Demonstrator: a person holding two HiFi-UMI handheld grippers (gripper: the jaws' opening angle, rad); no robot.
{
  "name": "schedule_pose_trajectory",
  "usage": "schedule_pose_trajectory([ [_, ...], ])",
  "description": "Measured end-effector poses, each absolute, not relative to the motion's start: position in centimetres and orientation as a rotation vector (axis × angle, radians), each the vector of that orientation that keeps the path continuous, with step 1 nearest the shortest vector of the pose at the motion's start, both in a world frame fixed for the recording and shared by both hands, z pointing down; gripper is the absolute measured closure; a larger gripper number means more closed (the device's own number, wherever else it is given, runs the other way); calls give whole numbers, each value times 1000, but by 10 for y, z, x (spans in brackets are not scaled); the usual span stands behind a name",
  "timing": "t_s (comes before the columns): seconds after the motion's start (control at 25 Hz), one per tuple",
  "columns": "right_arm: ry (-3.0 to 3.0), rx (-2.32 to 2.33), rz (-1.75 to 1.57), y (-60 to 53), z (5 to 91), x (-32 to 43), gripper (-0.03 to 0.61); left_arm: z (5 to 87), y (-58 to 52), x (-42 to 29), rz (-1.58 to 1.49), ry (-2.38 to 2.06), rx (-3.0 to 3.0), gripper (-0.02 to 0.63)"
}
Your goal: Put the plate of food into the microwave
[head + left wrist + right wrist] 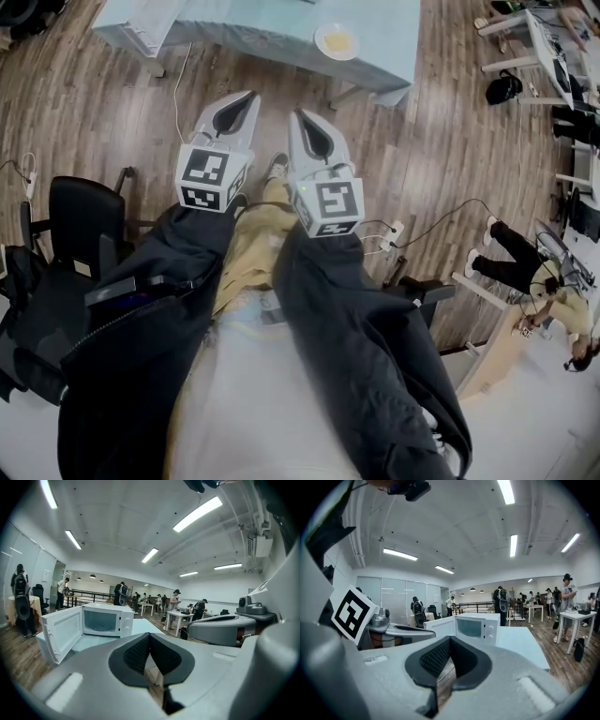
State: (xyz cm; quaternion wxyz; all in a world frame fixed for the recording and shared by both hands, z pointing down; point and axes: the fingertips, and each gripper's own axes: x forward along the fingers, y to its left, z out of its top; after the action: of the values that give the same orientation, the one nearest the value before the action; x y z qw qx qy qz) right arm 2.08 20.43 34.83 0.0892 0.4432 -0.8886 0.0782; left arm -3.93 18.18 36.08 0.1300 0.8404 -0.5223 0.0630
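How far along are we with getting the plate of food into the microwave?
Done: the white microwave has its door open. In hand: nothing; the left tool and right tool are both shut and empty, held short of the light blue table. Left: everything else. The round white plate of yellow food sits on that table, ungrasped, and must go inside.

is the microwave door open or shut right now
Open. The white microwave oven on the pale blue table has its door swung out to the left, showing the cavity.
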Motion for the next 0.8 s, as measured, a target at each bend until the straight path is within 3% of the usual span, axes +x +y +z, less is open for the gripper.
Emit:
schedule_pose_trajectory([
  [0.8, -2636, 1241, 349, 105, 377, 108, 583, 367, 78, 51, 277, -1488, 2445, 614],
])
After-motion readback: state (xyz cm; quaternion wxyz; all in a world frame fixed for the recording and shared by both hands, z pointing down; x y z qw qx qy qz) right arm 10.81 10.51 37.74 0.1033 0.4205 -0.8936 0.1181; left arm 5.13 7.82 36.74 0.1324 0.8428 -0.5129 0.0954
